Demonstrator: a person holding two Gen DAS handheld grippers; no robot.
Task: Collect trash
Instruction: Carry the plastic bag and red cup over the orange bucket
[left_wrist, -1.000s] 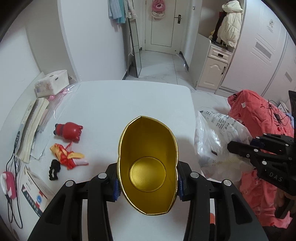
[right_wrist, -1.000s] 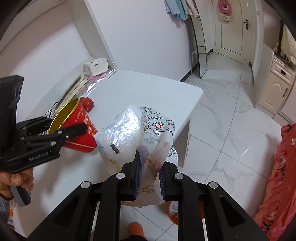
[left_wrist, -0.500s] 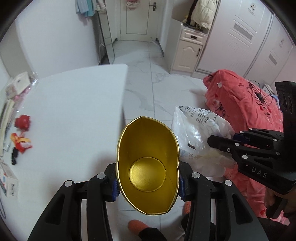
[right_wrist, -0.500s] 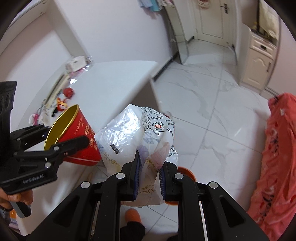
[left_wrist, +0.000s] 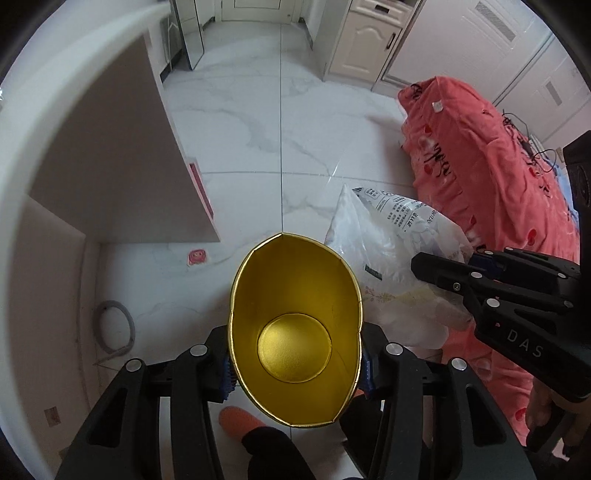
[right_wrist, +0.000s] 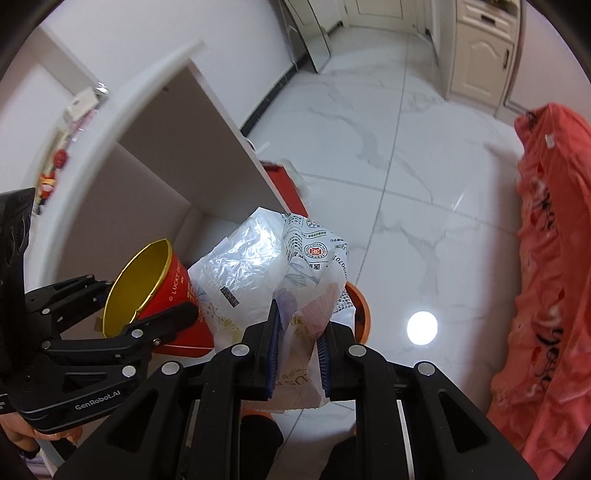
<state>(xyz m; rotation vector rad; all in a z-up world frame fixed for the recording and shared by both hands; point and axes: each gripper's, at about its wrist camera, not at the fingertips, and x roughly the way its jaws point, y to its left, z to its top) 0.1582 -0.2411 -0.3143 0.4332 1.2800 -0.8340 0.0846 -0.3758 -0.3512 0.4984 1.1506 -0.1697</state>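
Note:
My left gripper (left_wrist: 295, 362) is shut on a red paper cup with a gold inside (left_wrist: 295, 314), squeezed to an oval, held over the floor beside the table. The cup also shows in the right wrist view (right_wrist: 162, 291), with the left gripper (right_wrist: 125, 314) around it. My right gripper (right_wrist: 297, 354) is shut on a crumpled white printed plastic bag (right_wrist: 258, 273). The bag (left_wrist: 391, 266) and right gripper (left_wrist: 476, 273) appear right of the cup in the left wrist view. An orange bin (right_wrist: 360, 314) sits on the floor below the bag, mostly hidden.
The white table (right_wrist: 122, 110) with its side panel (left_wrist: 122, 155) stands at left. A red bedspread (left_wrist: 491, 184) lies at right. White marble floor (left_wrist: 280, 110) lies ahead. A small red sticker (left_wrist: 195, 256) and a grey hose loop (left_wrist: 114, 325) lie under the table.
Both grippers have moved off the tabletop and down toward the floor, still holding the cup and the bag. The orange bin has come into view under the bag.

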